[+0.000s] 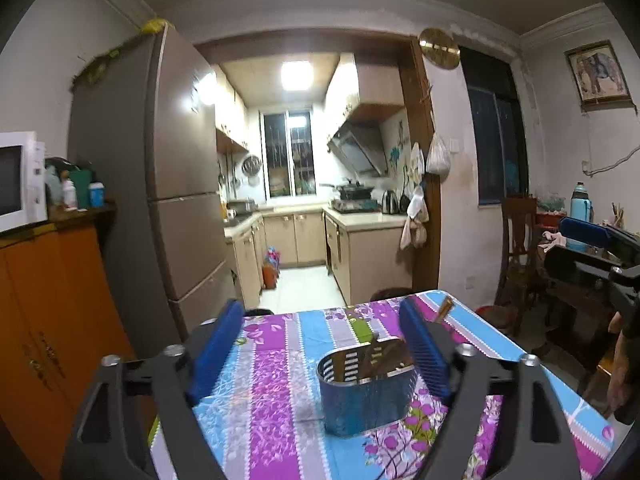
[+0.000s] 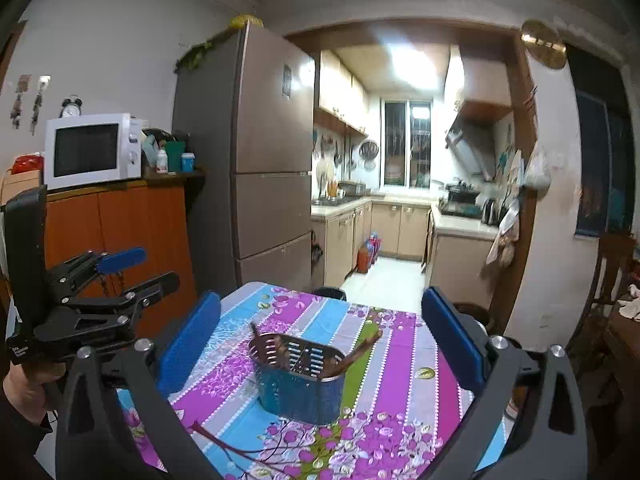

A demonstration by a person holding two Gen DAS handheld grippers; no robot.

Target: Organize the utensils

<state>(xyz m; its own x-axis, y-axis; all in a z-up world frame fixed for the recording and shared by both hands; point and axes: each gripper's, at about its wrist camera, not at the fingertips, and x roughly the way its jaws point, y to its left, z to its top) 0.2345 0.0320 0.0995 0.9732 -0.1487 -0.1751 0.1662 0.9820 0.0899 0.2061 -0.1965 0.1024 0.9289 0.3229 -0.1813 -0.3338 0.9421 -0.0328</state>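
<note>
A blue metal utensil holder (image 1: 366, 394) with a slotted wall stands on the flowered tablecloth (image 1: 272, 368). Brown wooden utensils (image 2: 362, 346) stick out of the holder (image 2: 300, 384) and lean over its rim. My left gripper (image 1: 320, 346) is open just above the cloth. Its right blue pad (image 1: 424, 350) overlaps the holder's right side in this view, and nothing is pressed between the pads. My right gripper (image 2: 320, 338) is open wide, with the holder ahead between its fingers and apart from both. In each wrist view the other gripper shows at the edge: the right gripper (image 1: 558, 242) and the left gripper (image 2: 158, 266).
A tall brown fridge (image 2: 268, 168) and an orange cabinet (image 2: 120, 240) with a white microwave (image 2: 90, 150) stand left of the table. Beyond the table's far edge a doorway opens into the kitchen (image 1: 296, 200). Dark stools (image 2: 330, 293) sit by that edge. A wooden chair (image 1: 520, 248) stands to the right.
</note>
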